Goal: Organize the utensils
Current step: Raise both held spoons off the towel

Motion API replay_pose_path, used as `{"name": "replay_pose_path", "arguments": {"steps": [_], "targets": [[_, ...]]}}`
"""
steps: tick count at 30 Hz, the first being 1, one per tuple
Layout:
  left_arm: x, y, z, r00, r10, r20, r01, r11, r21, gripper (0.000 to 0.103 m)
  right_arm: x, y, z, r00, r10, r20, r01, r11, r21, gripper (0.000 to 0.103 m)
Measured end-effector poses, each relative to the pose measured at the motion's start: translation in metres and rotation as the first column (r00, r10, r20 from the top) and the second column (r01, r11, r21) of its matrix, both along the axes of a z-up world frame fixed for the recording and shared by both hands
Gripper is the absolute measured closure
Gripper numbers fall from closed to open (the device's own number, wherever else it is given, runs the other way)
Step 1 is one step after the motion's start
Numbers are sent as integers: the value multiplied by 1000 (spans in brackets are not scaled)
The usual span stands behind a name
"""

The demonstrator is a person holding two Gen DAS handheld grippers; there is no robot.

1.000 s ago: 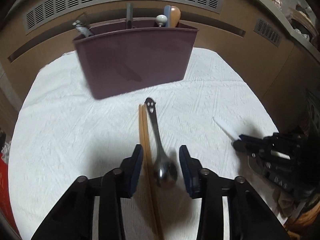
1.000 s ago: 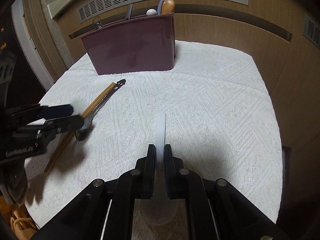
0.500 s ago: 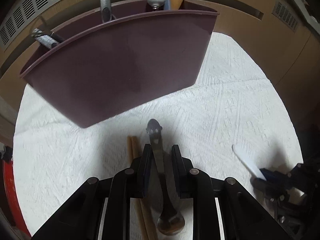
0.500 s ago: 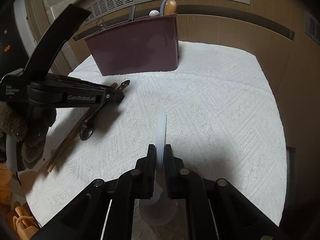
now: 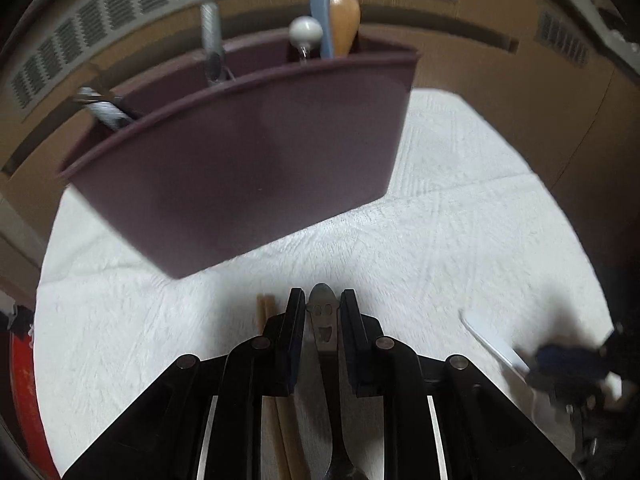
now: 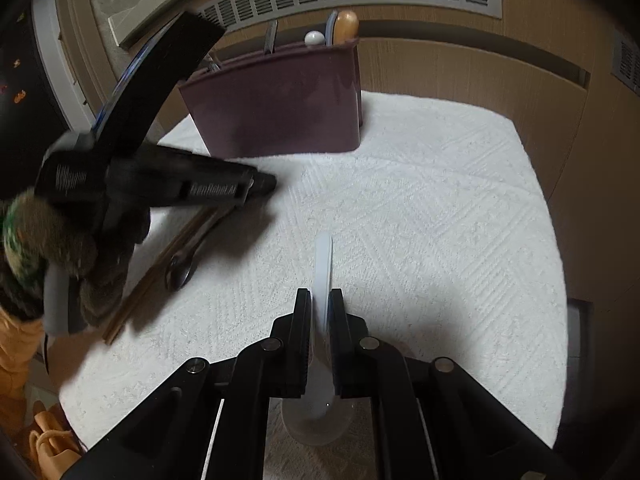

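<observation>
Your left tongs (image 5: 320, 312) are clamping the smiley-handled metal spoon (image 5: 322, 322) and your right tongs (image 6: 319, 308) the white plastic spoon (image 6: 323, 264); the maroon plastic caddy (image 5: 248, 184) at twelve o'clock is holding several utensils, while wooden chopsticks (image 6: 160, 264) are lying on the surface.

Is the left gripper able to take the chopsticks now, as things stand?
Probably not yet: the left gripper is shut on the metal spoon. The chopsticks lie on the cloth just outside its left finger, so the spoon must go first.
</observation>
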State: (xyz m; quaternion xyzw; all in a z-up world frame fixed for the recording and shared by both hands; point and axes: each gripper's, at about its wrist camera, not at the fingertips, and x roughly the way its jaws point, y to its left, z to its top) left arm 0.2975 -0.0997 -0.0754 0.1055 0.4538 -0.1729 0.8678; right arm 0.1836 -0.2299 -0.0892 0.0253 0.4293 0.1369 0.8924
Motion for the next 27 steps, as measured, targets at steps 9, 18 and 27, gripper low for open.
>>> {"name": "replay_pose_path", "arguments": {"steps": [9,18,27], "targets": [[-80,58,49,982,52,181,-24,987,-158,84,18,13,2,999,33,-27,-35,997,-70,79],[-112,88,52,976,115,187,-74,974,-214,88,45,32,-13,996,31,-85,-46,983,-178,92],[-128,101,50,979,126,164,-87,971,-224,87,6,38,32,995,95,-3,-95,989,-115,93]]}}
